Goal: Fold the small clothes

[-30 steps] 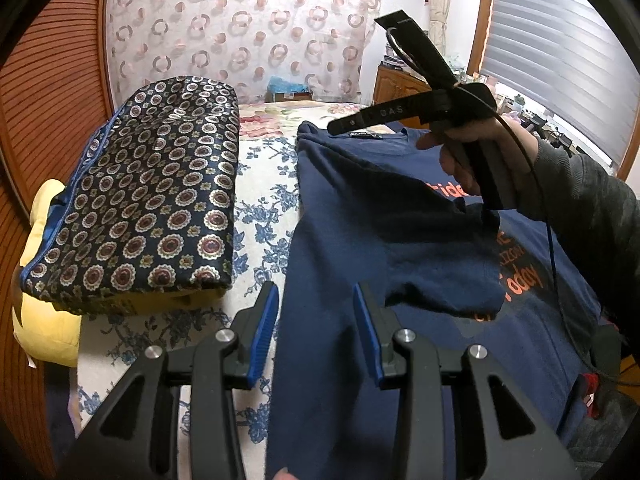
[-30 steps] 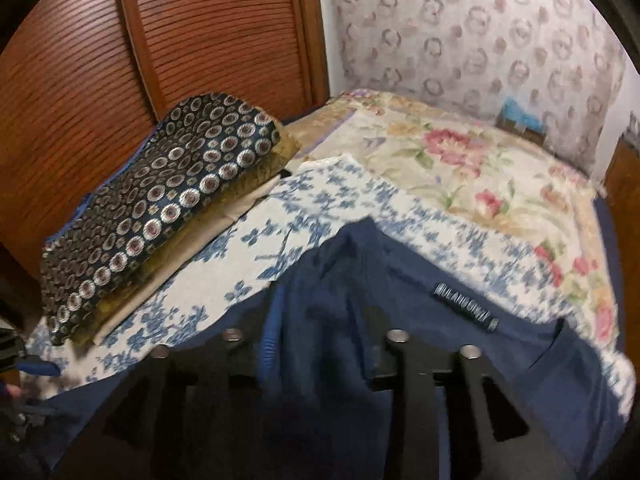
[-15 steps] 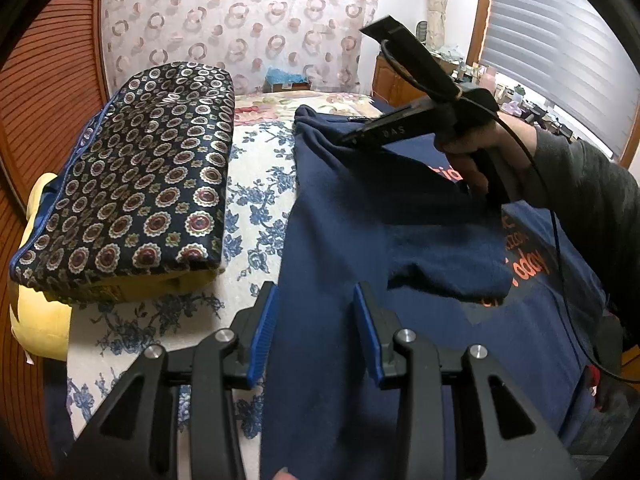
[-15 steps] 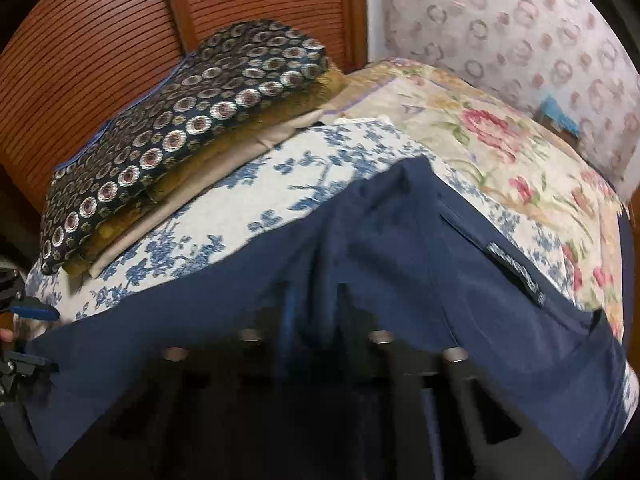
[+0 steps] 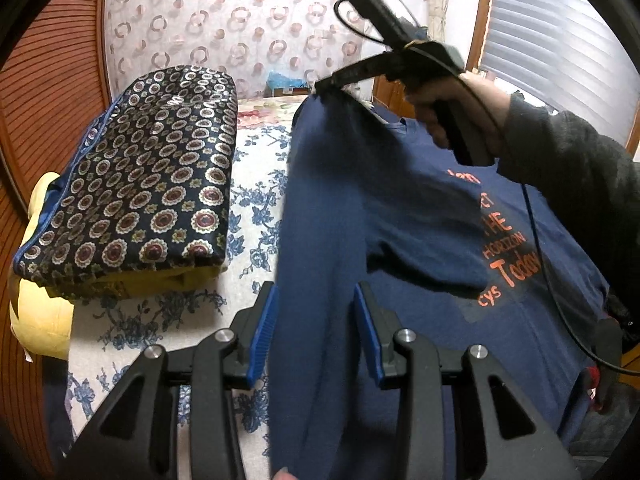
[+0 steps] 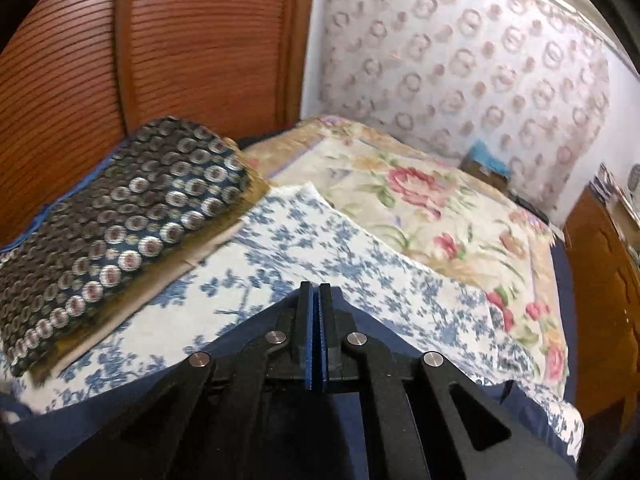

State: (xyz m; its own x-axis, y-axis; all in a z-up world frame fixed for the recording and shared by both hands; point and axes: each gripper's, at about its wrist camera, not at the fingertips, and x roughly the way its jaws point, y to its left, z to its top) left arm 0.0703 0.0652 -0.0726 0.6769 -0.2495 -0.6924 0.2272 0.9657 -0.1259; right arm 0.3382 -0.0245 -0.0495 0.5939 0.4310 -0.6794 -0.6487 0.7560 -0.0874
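A navy T-shirt (image 5: 400,216) with orange lettering lies on the bed, its sleeve folded across the chest. My left gripper (image 5: 314,336) is open, its blue pads either side of the shirt's raised left edge near the hem. My right gripper (image 5: 324,86) is shut on the shirt's far shoulder corner and holds it lifted above the bed. In the right wrist view the right gripper (image 6: 319,300) has its pads pressed together, with navy cloth (image 6: 120,400) hanging below.
A folded dark patterned quilt (image 5: 140,184) on a yellow cushion (image 5: 40,308) lies at the left. The bed has a blue floral sheet (image 6: 312,248) and a rose-patterned cover (image 6: 420,200). A wooden slatted wall (image 6: 140,40) stands behind, a cabinet (image 6: 600,272) at right.
My right gripper closed on the shirt's shoulder corner and lifted it up off the bed. The left gripper stayed open around the shirt's near edge.
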